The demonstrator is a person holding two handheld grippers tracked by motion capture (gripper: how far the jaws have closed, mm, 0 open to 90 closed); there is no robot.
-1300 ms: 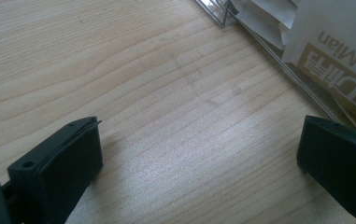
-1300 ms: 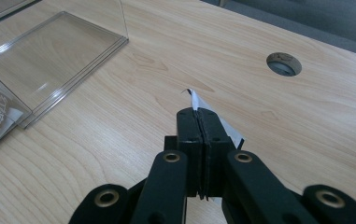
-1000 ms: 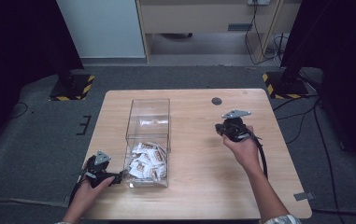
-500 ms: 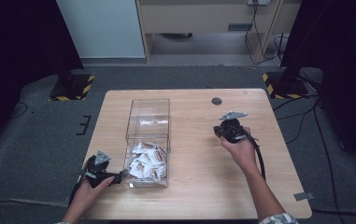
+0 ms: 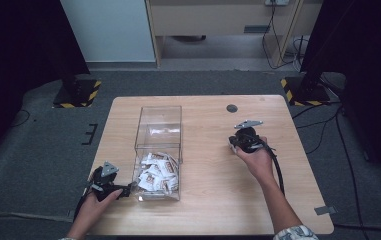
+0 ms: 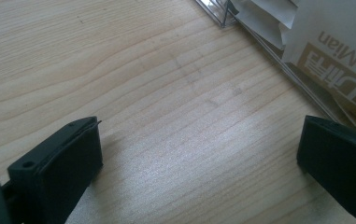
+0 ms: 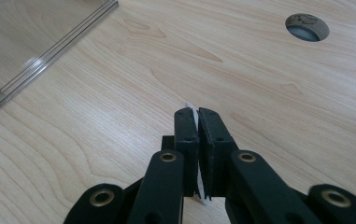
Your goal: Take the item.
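A clear plastic box [image 5: 160, 107] stands on the wooden table [image 5: 213, 200], its near half heaped with several white and tan packets [image 5: 155, 172]. My left gripper [image 5: 125, 191] rests low at the box's near left corner, open; between its wide jaws [image 6: 199, 158] is only bare wood, with the box wall [image 6: 259, 35] and the packets [image 6: 334, 51] just beyond. To the right of the box, my right gripper [image 5: 234, 144] hovers over the table, shut [image 7: 197, 116] on a thin white packet [image 7: 190, 106], of which just an edge pokes out between the pads.
A round cable hole [image 5: 232, 108] lies in the table behind the right gripper, also seen up close [image 7: 307, 26]. The box's empty far half [image 7: 40, 42] lies to the right gripper's left. Dark stands with striped feet [image 5: 75, 92] flank the table.
The right gripper has drifted slightly toward the box and the near side, still pinching the packet. The left gripper has kept still.
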